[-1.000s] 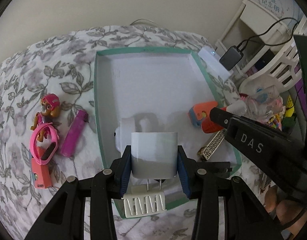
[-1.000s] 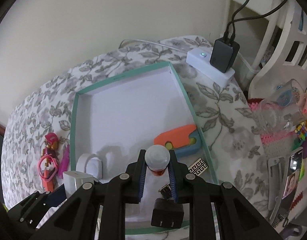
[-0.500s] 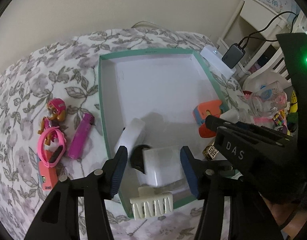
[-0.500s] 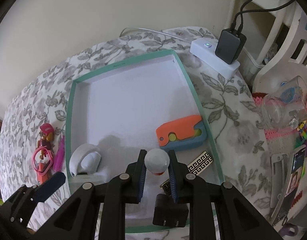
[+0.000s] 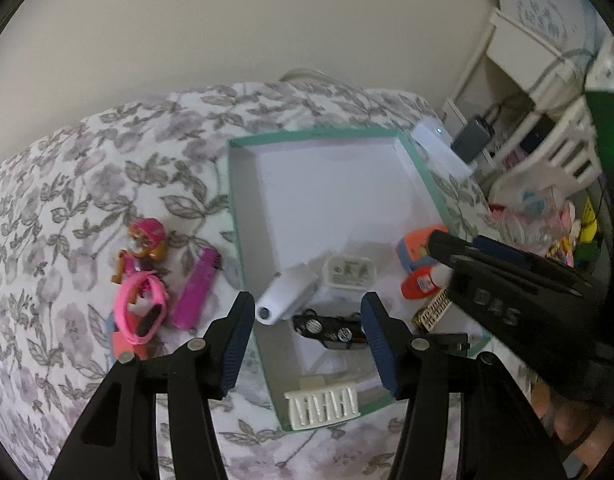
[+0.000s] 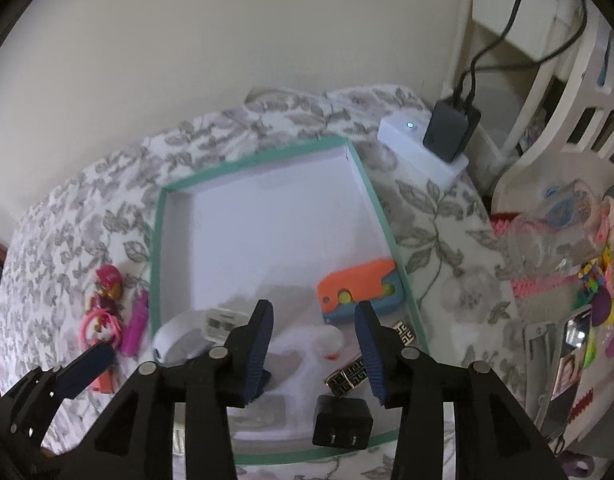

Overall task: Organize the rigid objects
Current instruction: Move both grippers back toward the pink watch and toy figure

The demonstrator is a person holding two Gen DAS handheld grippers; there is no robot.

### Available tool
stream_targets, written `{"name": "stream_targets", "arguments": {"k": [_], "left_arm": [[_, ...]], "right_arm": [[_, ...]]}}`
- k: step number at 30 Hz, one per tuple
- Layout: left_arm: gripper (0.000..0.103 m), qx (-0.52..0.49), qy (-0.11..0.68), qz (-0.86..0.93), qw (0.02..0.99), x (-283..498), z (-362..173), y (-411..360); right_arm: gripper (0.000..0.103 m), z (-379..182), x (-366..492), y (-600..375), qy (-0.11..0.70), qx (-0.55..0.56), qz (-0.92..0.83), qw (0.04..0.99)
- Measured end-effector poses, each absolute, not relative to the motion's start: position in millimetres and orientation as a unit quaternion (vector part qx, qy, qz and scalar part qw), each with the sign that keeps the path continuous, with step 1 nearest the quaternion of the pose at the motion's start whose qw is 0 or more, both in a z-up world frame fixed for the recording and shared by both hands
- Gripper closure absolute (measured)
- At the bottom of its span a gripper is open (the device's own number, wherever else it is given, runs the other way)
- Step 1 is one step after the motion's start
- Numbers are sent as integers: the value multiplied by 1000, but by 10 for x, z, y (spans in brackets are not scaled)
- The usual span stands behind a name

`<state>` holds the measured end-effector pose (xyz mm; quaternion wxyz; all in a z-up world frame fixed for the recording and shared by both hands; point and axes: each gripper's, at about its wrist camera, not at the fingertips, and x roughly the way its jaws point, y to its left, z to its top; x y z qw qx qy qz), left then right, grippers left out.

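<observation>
A green-rimmed white box [image 5: 321, 136] [image 6: 251, 162] lies on the flowered bedspread. My left gripper [image 5: 309, 320] is open and empty above the box's near end. The white charger [image 5: 349, 274] lies in the box beside a white oblong device [image 5: 287, 300] and a black toy car [image 5: 331, 328]. My right gripper [image 6: 313, 332] is open and empty. The white-and-red bottle [image 6: 329, 342] [image 5: 421, 284] lies in the box just below it, near the orange and blue toy [image 6: 359, 290], a black plug [image 6: 343, 426] and a patterned clip [image 6: 347, 376].
A pink pup figure [image 5: 141, 246], a magenta lighter [image 5: 197, 288] and a pink band [image 5: 141, 308] lie on the bedspread left of the box. A white comb-like piece [image 5: 323, 402] sits at the box's near rim. A power strip [image 6: 421, 144] and cluttered white shelves stand right.
My left gripper opened and let the white charger fall into the box, then drew back. My right gripper opened and released the white-and-red bottle into the box.
</observation>
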<state>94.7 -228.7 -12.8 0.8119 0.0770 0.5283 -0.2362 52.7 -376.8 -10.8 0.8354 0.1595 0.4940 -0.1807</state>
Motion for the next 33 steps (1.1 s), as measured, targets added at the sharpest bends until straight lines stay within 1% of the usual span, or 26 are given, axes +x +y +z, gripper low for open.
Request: {"name": "stream_targets", "arguments": {"k": [1,2,3,5,7,9,11,14,16,17,18,25,29,33], "left_arm": [[46,69,526,-228,816,987,-83,-2226],[44,64,526,-223,818,1008,-58,-2189],[31,56,526,-216,821,1043,-26,-2135],[19,33,526,-200,826,1119,36,-2005],[18,14,524,-180,832,1185,94,-1871],[18,10,520,-156,840,1227,129,-1751],[18,9,518,-136,844,1276,142,-1657],[17,4,524,-106,845,1340,131,-1490],[11,3,529,-83,845,1383,112,-1370],[10,1,530,-69,845,1410,98,-1288],[10,-2,531,-57,845,1432,87,-1214],[10,-60,544,13,837,1598,36,-532],[10,-52,544,39,836,1642,-2,-338],[10,-58,557,41,827,1649,-106,-236]], "right_arm": [[56,-42,518,-3757,486,158,-181,840],[50,11,517,-3743,480,156,-183,843],[42,72,510,-3729,473,153,-186,847],[40,189,504,-3685,460,145,-189,855],[39,278,515,-3629,453,135,-187,861],[30,328,530,-3569,448,128,-183,866],[24,366,553,-3500,442,125,-177,870],[22,358,617,-3388,440,123,-161,875],[16,327,673,-3292,441,118,-150,877],[9,307,698,-3244,442,115,-145,878],[3,288,722,-3194,442,112,-140,879],[0,163,918,-2869,435,120,-94,887],[0,67,1018,-2678,436,114,-79,889],[0,-77,1124,-2535,455,135,-63,878]]}}
